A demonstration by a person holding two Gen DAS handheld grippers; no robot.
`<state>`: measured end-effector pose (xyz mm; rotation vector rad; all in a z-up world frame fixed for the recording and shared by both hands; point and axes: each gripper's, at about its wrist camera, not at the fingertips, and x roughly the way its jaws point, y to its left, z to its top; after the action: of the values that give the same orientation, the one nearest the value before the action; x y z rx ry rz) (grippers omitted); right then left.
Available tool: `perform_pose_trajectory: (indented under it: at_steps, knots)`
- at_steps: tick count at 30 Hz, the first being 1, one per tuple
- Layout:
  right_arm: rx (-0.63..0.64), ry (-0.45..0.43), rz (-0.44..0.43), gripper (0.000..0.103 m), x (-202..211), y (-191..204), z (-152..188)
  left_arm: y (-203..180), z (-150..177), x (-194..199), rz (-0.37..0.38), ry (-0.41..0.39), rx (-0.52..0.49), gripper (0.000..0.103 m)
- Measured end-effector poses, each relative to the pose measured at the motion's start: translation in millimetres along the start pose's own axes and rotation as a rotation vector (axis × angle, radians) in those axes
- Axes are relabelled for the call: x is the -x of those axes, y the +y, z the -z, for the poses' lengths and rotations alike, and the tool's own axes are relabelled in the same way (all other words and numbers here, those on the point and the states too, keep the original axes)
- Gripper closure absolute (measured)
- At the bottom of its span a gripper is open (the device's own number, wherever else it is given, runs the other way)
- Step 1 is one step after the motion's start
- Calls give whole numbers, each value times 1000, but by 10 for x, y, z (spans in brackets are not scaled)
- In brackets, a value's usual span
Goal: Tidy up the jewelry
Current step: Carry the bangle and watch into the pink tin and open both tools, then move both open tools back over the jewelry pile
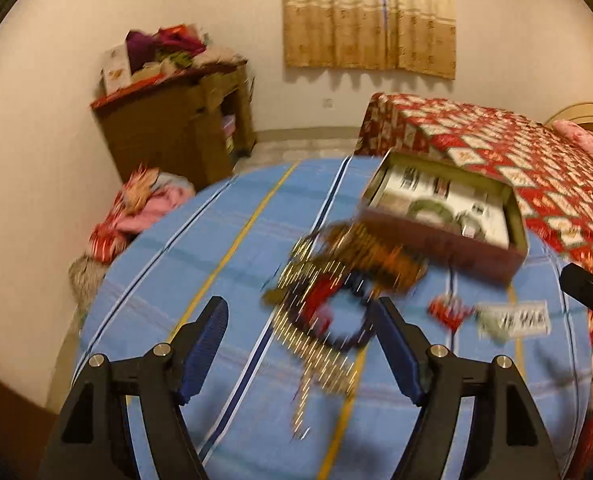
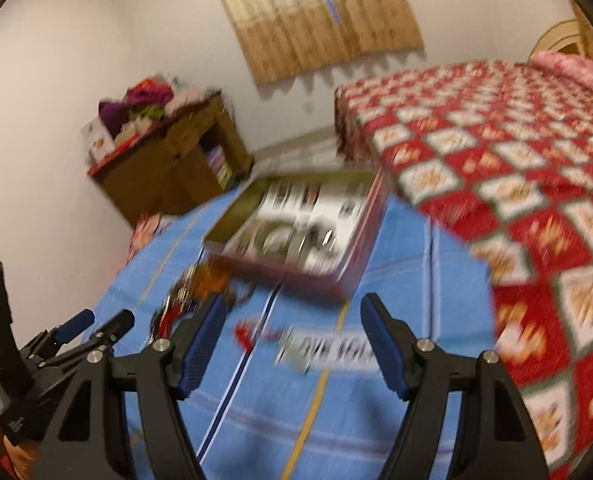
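We are looking at the jewelry pile, a blurred tangle of gold, orange and red pieces lying on the blue striped table in the middle of the left wrist view, just above and between the spread fingers of our left gripper, which are released and holding nothing. In the right wrist view the jewelry pile is sitting at centre left, just beyond the left finger of our right gripper, whose fingers are also standing apart and gripping nothing. Behind the pile, the open jewelry box is holding several rings and bracelets in white compartments; blur is hiding which piece is in which. A white card is lying between the right fingers, its writing smeared beyond reading. A red tassel ornament is lying just beside it.
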<state>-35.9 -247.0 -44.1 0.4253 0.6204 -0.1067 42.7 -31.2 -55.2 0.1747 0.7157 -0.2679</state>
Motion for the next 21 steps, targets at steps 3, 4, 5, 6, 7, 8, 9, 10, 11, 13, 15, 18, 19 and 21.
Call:
perform_pose_trajectory:
  at_steps: [3, 4, 5, 6, 7, 8, 9, 10, 11, 13, 15, 18, 19, 21]
  knots:
    - [18, 41, -37, 40, -26, 113, 151, 103, 148, 20, -26, 20, 4, 28]
    - [34, 47, -44, 42, -23, 162, 177, 132, 196, 28, -30, 26, 10, 28]
    - [47, 47, -46, 42, -12, 195, 211, 148, 217, 29, -28, 30, 16, 28]
    - [63, 47, -52, 42, 3, 240, 224, 159, 246, 32, -24, 34, 20, 28]
    - [72, 47, -58, 42, 16, 266, 253, 174, 256, 24, -20, 42, 27, 28]
    - [81, 48, -63, 42, 27, 291, 258, 180, 256, 14, -21, 48, 32, 28]
    - [87, 50, -62, 42, 31, 310, 261, 182, 251, 9, -28, 54, 37, 28]
    - [89, 50, -62, 42, 40, 339, 282, 203, 255, 16, -34, 56, 37, 28]
    - [91, 49, -63, 42, 48, 347, 280, 197, 246, 17, -46, 58, 31, 28]
    - [100, 47, -52, 42, 69, 395, 305, 179, 236, 31, -59, 55, 22, 28]
    - [105, 43, -49, 42, 88, 427, 314, 166, 227, 57, -62, 47, 15, 28]
    - [110, 43, -46, 42, 100, 457, 313, 170, 219, 97, -62, 36, 13, 28]
    - [112, 44, -46, 42, 99, 472, 316, 182, 220, 105, -65, 34, 15, 28]
    - [113, 46, -48, 42, 101, 501, 318, 199, 209, 124, -75, 29, 20, 28]
